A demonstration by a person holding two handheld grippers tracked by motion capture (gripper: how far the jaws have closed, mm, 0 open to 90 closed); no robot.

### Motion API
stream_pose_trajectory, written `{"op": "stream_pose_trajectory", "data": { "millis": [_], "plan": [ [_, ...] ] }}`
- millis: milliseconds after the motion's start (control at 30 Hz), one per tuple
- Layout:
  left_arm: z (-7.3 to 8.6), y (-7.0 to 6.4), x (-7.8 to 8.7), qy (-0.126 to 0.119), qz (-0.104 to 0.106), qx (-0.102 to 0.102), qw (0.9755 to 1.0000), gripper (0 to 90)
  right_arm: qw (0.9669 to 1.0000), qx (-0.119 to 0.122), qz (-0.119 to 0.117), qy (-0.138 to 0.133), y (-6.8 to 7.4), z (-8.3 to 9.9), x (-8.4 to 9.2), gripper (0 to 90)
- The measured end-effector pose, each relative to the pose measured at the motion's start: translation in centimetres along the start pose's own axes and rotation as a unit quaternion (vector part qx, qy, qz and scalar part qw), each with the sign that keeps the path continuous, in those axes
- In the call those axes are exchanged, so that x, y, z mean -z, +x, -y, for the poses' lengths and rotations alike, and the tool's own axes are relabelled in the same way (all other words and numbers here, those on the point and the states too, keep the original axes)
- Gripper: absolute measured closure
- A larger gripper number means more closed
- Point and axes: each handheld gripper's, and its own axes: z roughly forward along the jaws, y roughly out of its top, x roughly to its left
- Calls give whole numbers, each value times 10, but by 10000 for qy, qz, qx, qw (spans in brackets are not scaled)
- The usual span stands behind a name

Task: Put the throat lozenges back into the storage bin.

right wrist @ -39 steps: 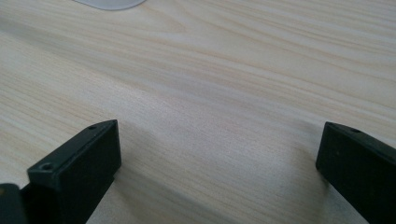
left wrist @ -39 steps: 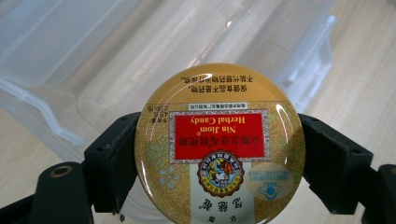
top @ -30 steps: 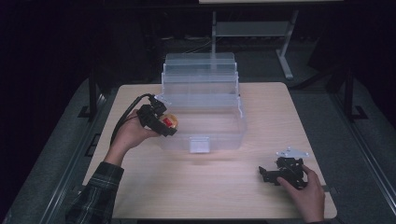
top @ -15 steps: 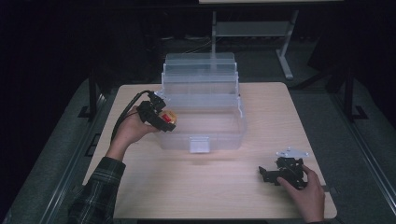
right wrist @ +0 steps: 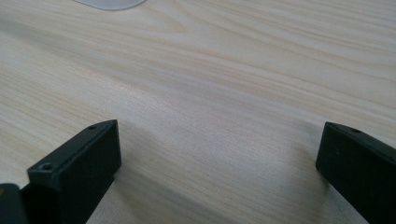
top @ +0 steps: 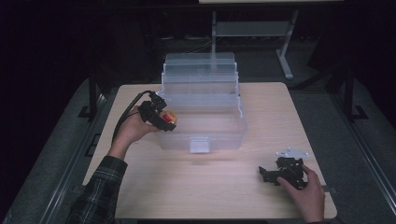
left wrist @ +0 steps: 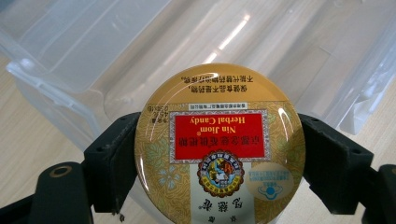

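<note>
The left tongs [left wrist: 219, 154] pinch a round candy tin [left wrist: 219, 144] by its rim, held at the left wall of the clear plastic organiser box [top: 201, 121]; the tin looks light, rigid and glossy, so likely slippery; opposite rim edges suit it best; the right tongs [right wrist: 215, 168] rest spread over the bare tabletop [top: 210, 186].

Wooden table [top: 201, 186], pale grain running across its width. Behind its far edge, a grey metal stand [top: 252, 29] on dark floor [top: 322, 93]; black frame rails [top: 350, 93] flank both sides.
</note>
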Motion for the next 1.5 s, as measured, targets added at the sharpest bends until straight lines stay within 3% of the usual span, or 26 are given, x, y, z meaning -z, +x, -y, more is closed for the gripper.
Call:
{"op": "stream_pose_trajectory", "data": {
  "millis": [567,1133,1500],
  "plan": [
    [1,2,1,-30,-31,5,10000,179,10000,1,0,0,0,0,0,0],
    [8,-4,25,-258,-126,-3,9996,179,10000,2,0,0,0,0,0,0],
    [29,-9,35,-476,-151,134,9987,180,10000,2,1,-1,0,0,0,0]
  ]
}}
